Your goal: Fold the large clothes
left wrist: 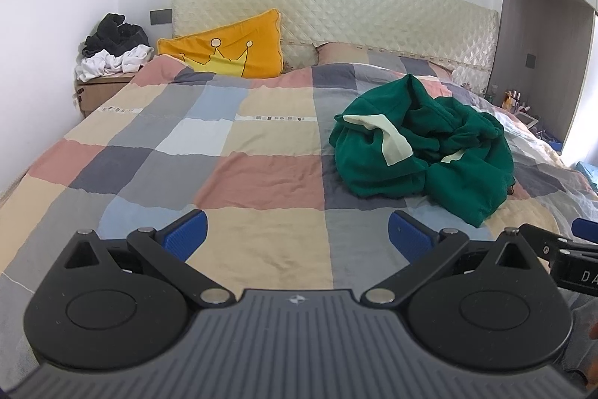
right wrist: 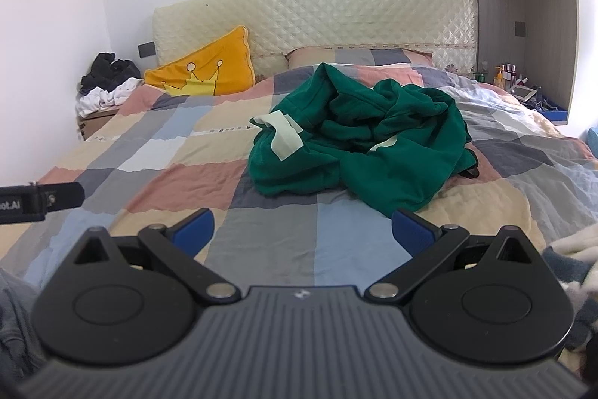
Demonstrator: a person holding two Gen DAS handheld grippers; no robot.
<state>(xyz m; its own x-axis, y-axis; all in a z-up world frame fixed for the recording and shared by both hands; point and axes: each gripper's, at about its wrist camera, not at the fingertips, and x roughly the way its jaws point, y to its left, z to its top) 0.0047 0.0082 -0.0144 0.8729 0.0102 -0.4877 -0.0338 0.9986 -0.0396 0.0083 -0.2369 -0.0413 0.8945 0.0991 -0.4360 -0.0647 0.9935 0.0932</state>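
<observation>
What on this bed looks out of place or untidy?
The green garment lies crumpled in a heap on the patchwork quilt, not spread flat. A pile of clothes also sits bunched beside the bed.

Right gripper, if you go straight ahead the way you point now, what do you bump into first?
Probably the green garment. The right gripper hovers open over the checkered quilt, and the crumpled heap lies ahead, slightly right. If it angles downward, it could touch the quilt first; depth is unclear.

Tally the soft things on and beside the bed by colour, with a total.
Green garment: 1
Orange cushion: 1
Checked pillow: 1
Black clothes pile: 1
White clothes pile: 1
Total: 5
</observation>
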